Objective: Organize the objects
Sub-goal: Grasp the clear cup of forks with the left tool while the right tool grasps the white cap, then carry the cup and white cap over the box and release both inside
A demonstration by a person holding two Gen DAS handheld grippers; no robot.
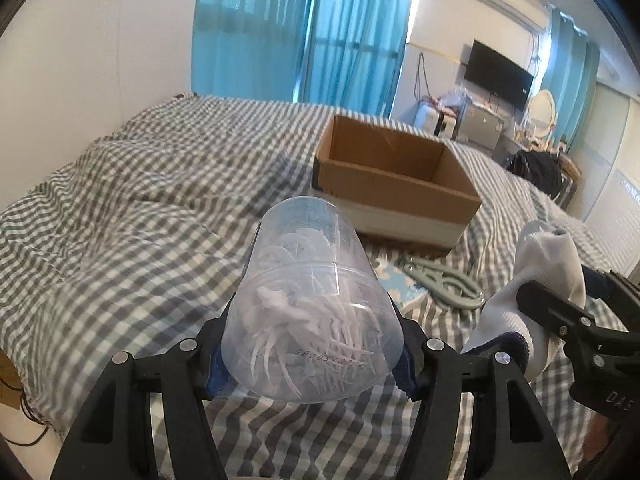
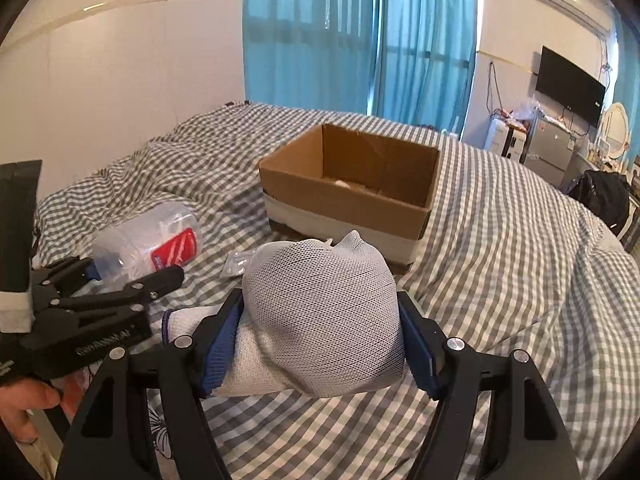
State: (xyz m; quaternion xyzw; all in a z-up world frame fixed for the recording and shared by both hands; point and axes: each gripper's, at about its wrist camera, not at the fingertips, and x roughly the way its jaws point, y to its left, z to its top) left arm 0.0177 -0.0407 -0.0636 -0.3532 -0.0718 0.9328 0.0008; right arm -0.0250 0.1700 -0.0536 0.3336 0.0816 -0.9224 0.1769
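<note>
The left gripper [image 1: 310, 344] clenched a clear jar [image 1: 308, 304]; the right gripper [image 2: 320, 344] grasped rolled socks [image 2: 320, 320]; both probably bound for the far cardboard box [image 2: 348, 184].

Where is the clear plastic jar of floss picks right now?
The clear plastic jar is clamped in the left gripper above the checked bedspread, short of the cardboard box.

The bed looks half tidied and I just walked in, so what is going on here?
A person is clearing things off the checked bed with two handheld grippers. The left gripper is clamped on a clear plastic jar of white picks; the right gripper grips a bundled white sock. Both are held above the bedding, short of the open cardboard box. A pale green hanger lies on the bed.
</note>
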